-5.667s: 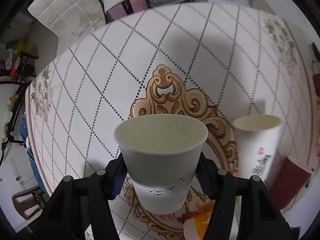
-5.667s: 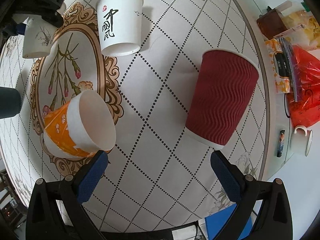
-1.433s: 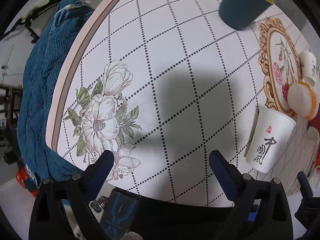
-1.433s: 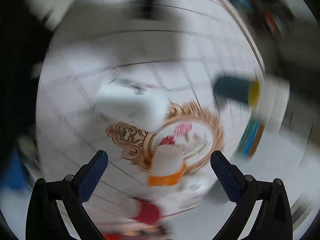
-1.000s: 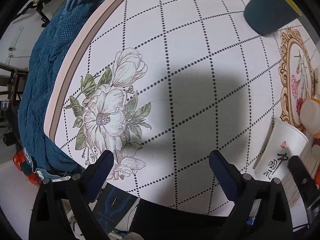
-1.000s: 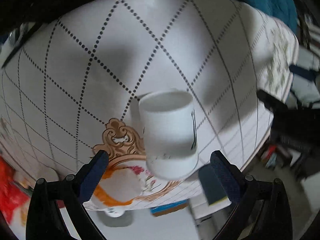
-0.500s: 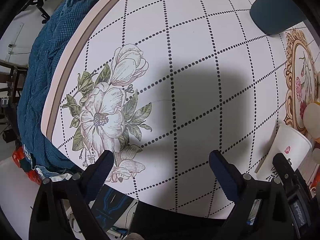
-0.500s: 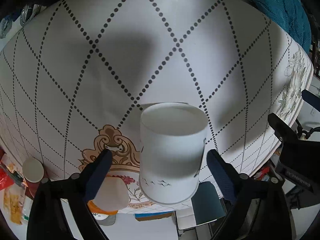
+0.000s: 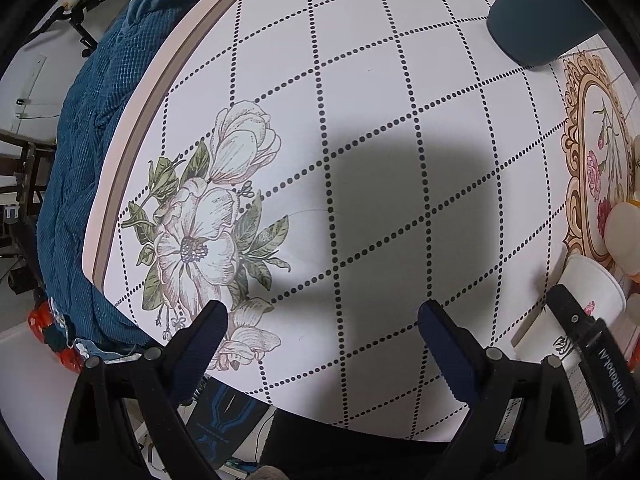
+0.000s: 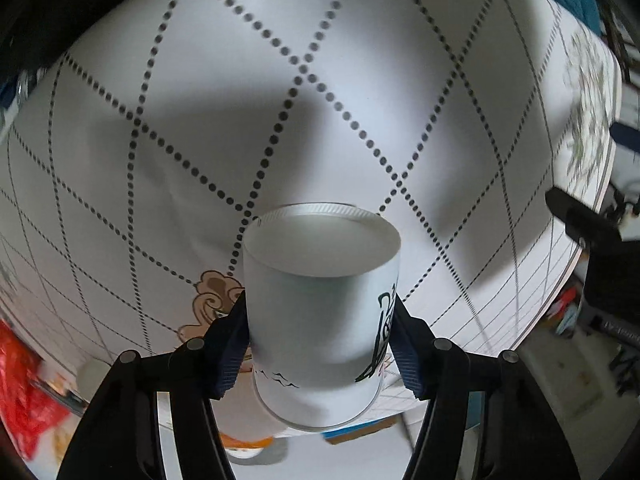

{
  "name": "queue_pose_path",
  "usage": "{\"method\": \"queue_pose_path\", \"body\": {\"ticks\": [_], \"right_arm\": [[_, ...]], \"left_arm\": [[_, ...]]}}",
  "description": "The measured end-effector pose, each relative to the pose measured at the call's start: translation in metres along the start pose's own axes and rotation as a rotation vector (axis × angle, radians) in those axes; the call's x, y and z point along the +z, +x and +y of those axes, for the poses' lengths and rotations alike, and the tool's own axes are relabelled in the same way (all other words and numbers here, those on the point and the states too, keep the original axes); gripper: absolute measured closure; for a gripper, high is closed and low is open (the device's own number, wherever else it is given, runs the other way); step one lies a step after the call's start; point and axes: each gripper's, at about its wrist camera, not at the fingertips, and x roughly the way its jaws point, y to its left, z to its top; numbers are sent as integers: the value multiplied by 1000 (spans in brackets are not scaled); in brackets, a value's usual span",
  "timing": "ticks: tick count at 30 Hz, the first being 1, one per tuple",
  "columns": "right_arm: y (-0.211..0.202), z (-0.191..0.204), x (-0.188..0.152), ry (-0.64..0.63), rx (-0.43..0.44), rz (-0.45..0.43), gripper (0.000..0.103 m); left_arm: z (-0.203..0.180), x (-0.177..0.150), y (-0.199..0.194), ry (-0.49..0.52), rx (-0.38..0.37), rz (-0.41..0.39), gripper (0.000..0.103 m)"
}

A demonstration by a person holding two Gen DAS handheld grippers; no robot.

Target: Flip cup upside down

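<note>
My right gripper [image 10: 320, 344] is shut on a white paper cup [image 10: 320, 320] with black brush writing and small bird marks. The blue pads [image 10: 230, 350] press its two sides. The cup is turned over: its flat base faces the camera and its wide rim points away, toward me. The same cup shows at the right edge of the left wrist view [image 9: 576, 312], partly behind the right gripper's black arm. My left gripper [image 9: 320, 332] is open and empty, over the flower print near the table edge.
A dark teal cup [image 9: 544, 24] stands at the far right corner of the left view. An orange and white cup [image 9: 624, 236] lies by the gold-framed print. A blue quilted cloth [image 9: 92, 140] hangs past the table edge. A red bag [image 10: 24, 400] sits at the left.
My right gripper has moved onto the white cup and shut on its sides. The left gripper has barely moved and stays open.
</note>
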Motion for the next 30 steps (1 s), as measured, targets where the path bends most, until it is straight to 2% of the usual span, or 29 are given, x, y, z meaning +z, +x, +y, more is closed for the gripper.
{"method": "queue_pose_path", "body": {"ticks": [3,9,16,23,24,30], "right_arm": [[3,-9,-7,79,37,3,38],[10,-38,-27,310,171,12,38],[26,-66,-59,636,388,19,38],[39,-62,-83,887,571,39,37],[40,-59,-90,931,605,41,37],[65,-61,-117,1196,843,33,38]], "left_arm": [[-6,3,0,12,-4,0,5],[-22,11,-4,36,-8,-7,5],[-36,28,-8,61,-13,-18,6],[-46,46,-17,86,-16,-33,6],[-45,47,-18,146,-94,-104,6],[-48,54,-22,161,-93,-109,6]]}}
